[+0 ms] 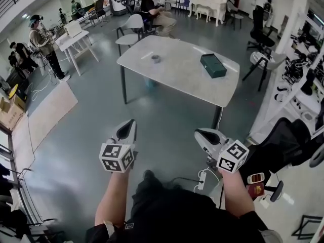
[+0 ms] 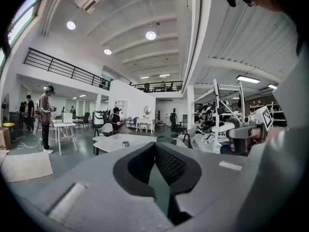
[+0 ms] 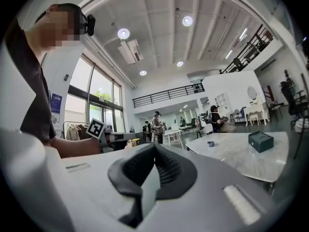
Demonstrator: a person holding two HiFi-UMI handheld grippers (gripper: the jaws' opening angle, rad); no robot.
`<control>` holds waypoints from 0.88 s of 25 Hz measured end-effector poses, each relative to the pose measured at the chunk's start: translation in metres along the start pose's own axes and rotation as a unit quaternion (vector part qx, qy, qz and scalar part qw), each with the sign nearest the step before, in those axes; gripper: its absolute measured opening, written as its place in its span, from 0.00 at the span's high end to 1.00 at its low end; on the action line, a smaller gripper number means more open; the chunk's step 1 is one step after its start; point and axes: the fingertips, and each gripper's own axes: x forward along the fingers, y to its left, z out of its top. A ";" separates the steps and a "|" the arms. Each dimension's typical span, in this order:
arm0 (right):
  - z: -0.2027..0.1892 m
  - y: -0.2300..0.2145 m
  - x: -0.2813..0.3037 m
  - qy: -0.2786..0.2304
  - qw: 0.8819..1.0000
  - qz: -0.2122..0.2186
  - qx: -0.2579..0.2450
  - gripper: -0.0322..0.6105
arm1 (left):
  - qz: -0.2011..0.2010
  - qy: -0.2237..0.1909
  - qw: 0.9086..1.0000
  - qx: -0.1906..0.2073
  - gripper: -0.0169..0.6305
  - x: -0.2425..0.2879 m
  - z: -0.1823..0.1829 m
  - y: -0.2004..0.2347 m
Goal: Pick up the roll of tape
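Left tool [image 1: 129,126] and right tool [image 1: 201,134]: both closed, jaws together with nothing between, held side by side above grey floor [image 1: 86,140], well short of white surface [image 1: 177,82]. Roll of tape [image 1: 156,58] lying toward surface's far side, well apart from both tools; dark green box [image 1: 213,65] to its right.

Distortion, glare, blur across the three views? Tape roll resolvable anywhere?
Head view: barrel distortion curves the room edges, even light, roll of tape small but distinct on the pale table. Left gripper view: heavy fisheye with black corners, ceiling lamps blown out, tape a mere speck. Right gripper view: same fisheye, windows bright at left, tape again tiny.
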 end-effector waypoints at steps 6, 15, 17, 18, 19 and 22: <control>-0.009 -0.033 0.010 0.002 1.000 -0.011 0.027 0.95 | -0.011 -0.003 1.000 -0.003 0.96 0.033 0.000 0.004; -0.015 -0.102 0.098 0.033 0.999 -0.013 0.035 0.95 | -0.019 -0.006 0.999 -0.033 0.96 0.115 0.003 0.075; -0.008 -0.116 0.129 0.038 0.999 -0.013 0.035 0.95 | -0.019 -0.006 0.999 -0.036 0.96 0.137 0.008 0.102; -0.005 -0.124 0.145 0.040 0.999 -0.012 0.035 0.95 | -0.020 -0.005 0.999 -0.037 0.96 0.148 0.009 0.115; -0.002 -0.131 0.161 0.043 0.998 -0.010 0.035 0.95 | -0.020 -0.004 0.999 -0.038 0.96 0.160 0.010 0.128; 0.000 -0.151 0.208 0.053 0.998 -0.007 0.038 0.95 | -0.023 0.001 0.999 -0.045 0.96 0.192 0.011 0.165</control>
